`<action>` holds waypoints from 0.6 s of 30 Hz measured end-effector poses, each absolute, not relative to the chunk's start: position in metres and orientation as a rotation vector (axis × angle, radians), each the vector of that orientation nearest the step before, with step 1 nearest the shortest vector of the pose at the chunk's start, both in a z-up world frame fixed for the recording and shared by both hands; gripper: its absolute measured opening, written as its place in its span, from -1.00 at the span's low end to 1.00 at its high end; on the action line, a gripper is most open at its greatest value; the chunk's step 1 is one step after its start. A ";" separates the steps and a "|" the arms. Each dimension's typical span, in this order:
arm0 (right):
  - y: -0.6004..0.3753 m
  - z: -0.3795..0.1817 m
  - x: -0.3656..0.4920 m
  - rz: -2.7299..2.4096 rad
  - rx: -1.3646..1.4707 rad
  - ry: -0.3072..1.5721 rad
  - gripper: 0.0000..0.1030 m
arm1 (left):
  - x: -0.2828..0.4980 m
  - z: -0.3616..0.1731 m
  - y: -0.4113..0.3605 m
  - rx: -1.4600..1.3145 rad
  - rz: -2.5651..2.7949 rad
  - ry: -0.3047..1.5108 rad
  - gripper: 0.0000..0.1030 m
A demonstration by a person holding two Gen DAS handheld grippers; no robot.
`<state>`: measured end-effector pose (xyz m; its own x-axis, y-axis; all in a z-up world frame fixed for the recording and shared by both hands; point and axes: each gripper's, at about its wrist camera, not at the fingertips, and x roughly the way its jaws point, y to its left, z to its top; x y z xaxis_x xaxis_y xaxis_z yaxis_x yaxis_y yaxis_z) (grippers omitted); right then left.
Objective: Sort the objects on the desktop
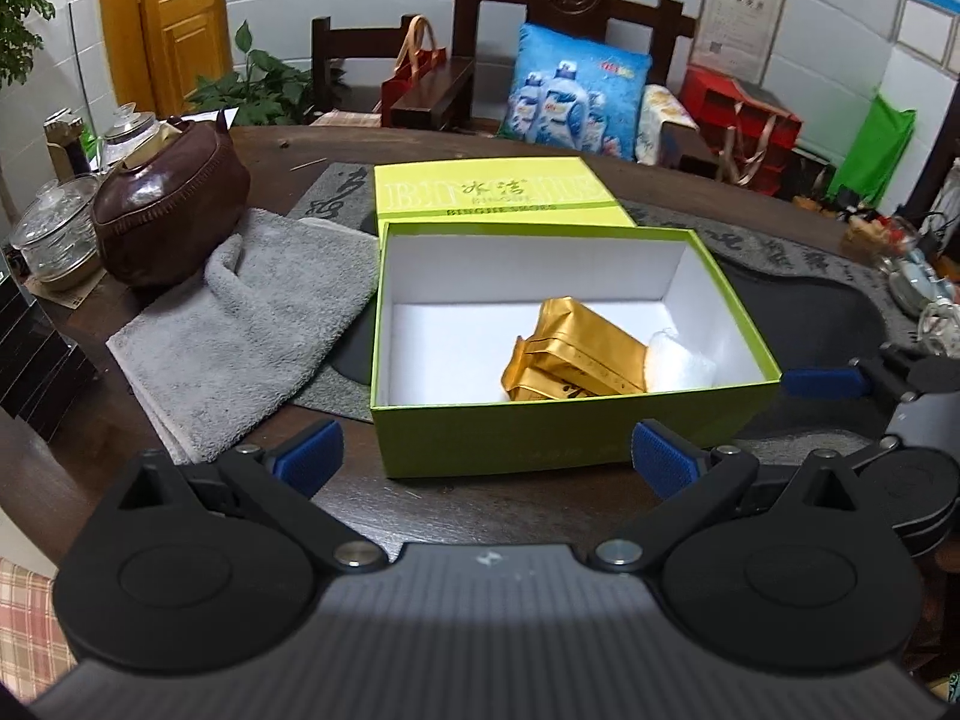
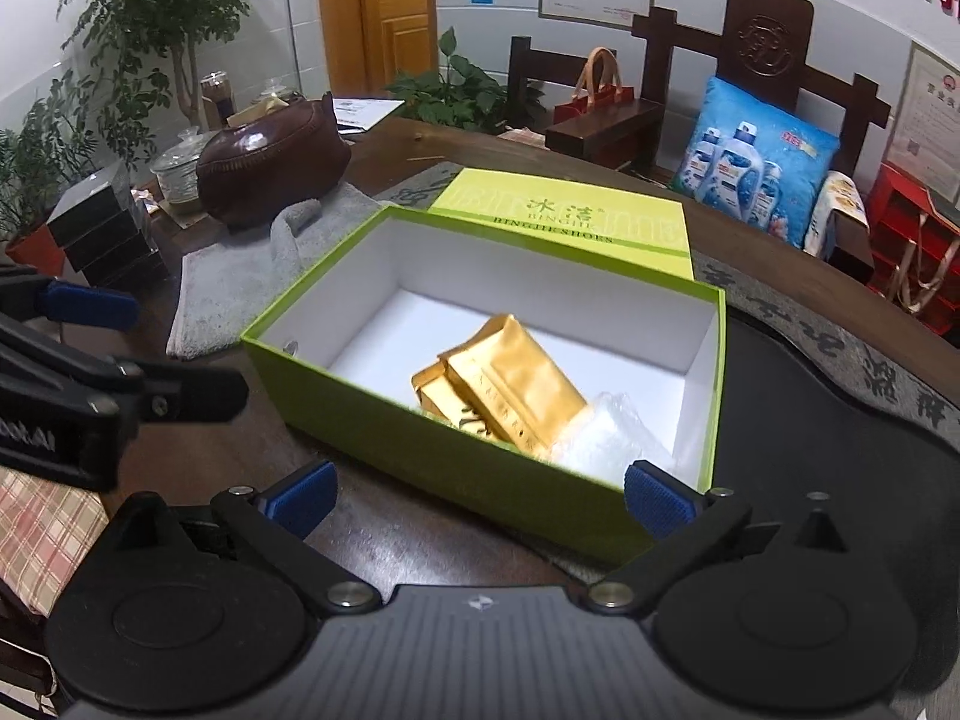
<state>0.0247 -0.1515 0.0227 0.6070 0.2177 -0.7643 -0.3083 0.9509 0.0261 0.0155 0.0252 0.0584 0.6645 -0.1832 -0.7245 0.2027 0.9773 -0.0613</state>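
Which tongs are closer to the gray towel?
Left. The left tongs hang open in front of the green box, with the gray towel just ahead to their left. The right tongs sit farther right, with the box's corner between.

From my left claw's view, the open box (image 1: 558, 432) sat on the surface (image 1: 420, 147) with its lid (image 1: 492, 192) lying just behind it. Inside, the foil packets (image 1: 576, 354) lay stacked toward the right, a plastic bag (image 1: 681, 363) beside them. The towel (image 1: 240, 324) lay left of the box, with the leather pouch (image 1: 171, 204) behind it.
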 end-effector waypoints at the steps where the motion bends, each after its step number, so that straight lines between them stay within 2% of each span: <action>1: -0.151 0.022 0.022 0.300 -0.109 0.868 1.00 | 0.013 0.059 0.026 0.028 -0.214 0.813 0.99; 18: -0.154 0.022 0.008 0.251 -0.091 0.866 1.00 | 0.005 0.061 0.025 0.089 -0.170 0.829 0.99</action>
